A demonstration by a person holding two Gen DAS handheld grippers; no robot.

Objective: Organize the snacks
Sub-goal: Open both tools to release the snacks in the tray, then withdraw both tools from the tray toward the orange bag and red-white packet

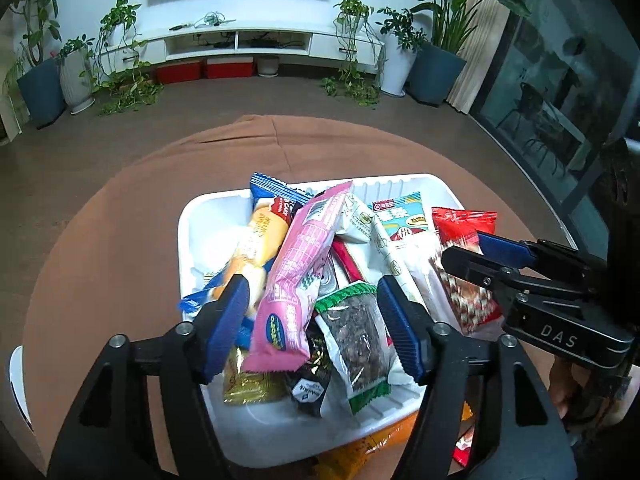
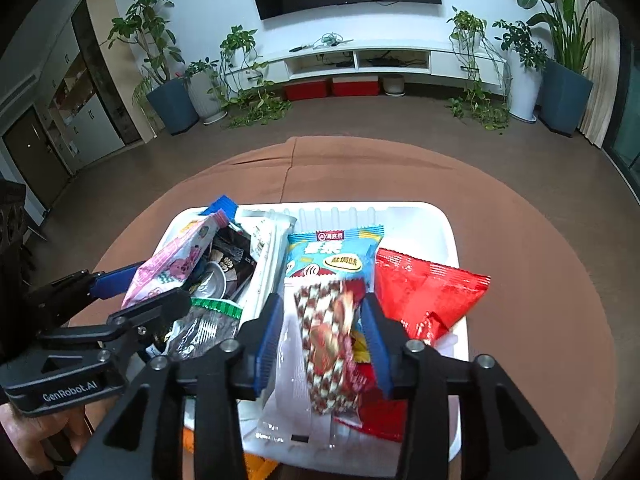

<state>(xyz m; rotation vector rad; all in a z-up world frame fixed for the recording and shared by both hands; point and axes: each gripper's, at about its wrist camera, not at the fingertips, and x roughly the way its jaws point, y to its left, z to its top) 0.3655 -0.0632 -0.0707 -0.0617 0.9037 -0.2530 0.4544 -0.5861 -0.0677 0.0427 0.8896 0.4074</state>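
Fingers of the left gripper (image 1: pixel 312 320) stand apart over the pink packet (image 1: pixel 296 268) and the green-edged packet (image 1: pixel 356 340), and those of the right gripper (image 2: pixel 322 340) stand apart around the checked wafer packet (image 2: pixel 326 344), which is blurred, so it may be slipping free or only resting on the heap. All the snacks lie piled in the white tray (image 2: pixel 440 232) on the brown cloth (image 2: pixel 540 280). Packets leaning on the rim could slide out, and the two grippers, close together, could knock each other.
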